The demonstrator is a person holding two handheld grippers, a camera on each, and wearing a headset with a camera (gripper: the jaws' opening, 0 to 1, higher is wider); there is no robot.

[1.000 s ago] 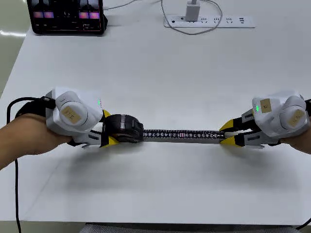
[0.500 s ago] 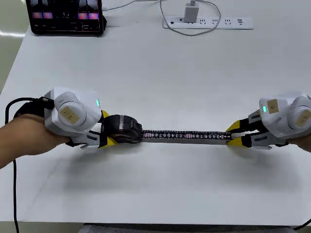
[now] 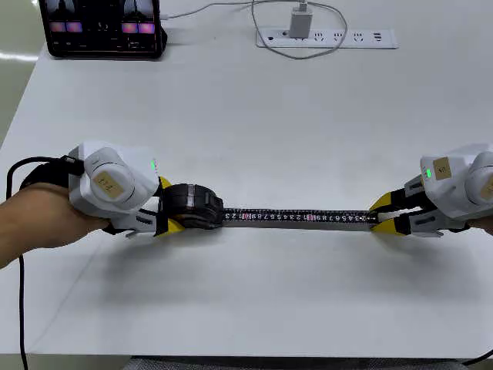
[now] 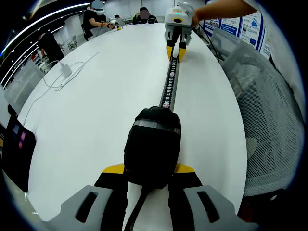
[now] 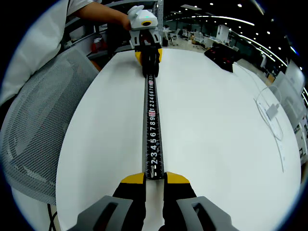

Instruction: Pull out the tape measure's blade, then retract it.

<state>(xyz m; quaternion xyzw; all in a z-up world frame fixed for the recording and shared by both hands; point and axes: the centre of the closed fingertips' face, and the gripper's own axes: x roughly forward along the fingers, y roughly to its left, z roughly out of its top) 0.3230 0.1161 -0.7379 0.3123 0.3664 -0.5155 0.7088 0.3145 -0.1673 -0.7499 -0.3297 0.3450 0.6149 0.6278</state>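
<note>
At nine o'clock on the white table (image 3: 254, 116), the left gripper (image 3: 169, 206) clamps the black tape measure case (image 3: 196, 206). Its blade (image 3: 296, 217) runs flat toward three o'clock, longer than a second ago. The right gripper (image 3: 383, 216), pinching the blade's tip, has drawn farther away. The pull-out seems to be underway, with retraction yet to come.

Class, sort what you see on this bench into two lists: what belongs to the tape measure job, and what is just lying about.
Belongs to the job: black tape measure case, held in the left gripper; dark numbered blade, pulled out, its end pinched in the right gripper.
Just lying about: white power strip with a plugged-in white charger; black device with pink-lit screens.
</note>
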